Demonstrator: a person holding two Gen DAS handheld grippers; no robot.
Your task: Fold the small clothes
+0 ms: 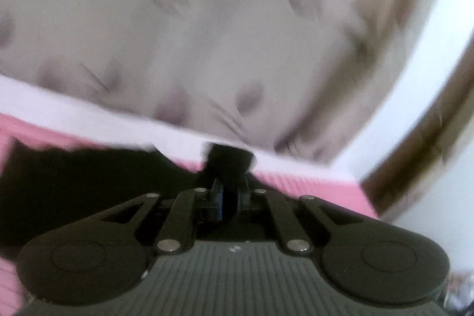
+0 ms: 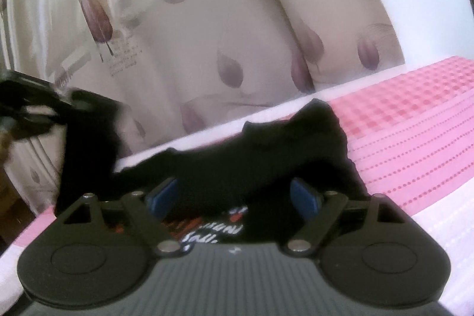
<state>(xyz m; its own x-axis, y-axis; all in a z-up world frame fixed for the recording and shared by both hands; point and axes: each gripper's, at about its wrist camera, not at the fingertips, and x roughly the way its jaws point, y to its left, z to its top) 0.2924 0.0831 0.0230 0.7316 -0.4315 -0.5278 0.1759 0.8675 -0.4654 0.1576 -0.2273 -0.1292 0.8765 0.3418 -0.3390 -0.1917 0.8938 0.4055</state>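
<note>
Black, limp cloth, the garment point(image 2: 266, 156) lifts easily by its edge: left gripper point(image 2: 59, 105) pinches it, right gripper point(image 2: 234, 197) gapes above it.

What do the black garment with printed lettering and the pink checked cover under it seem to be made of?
The black garment with printed lettering looks like soft matte knit fabric, probably cotton jersey: it slumps and creases, and a corner hangs limp from the left gripper. The pink checked cover appears to be a woven textile with a raised waffle-like grid and dotted stripes; the fibre cannot be told.
</note>
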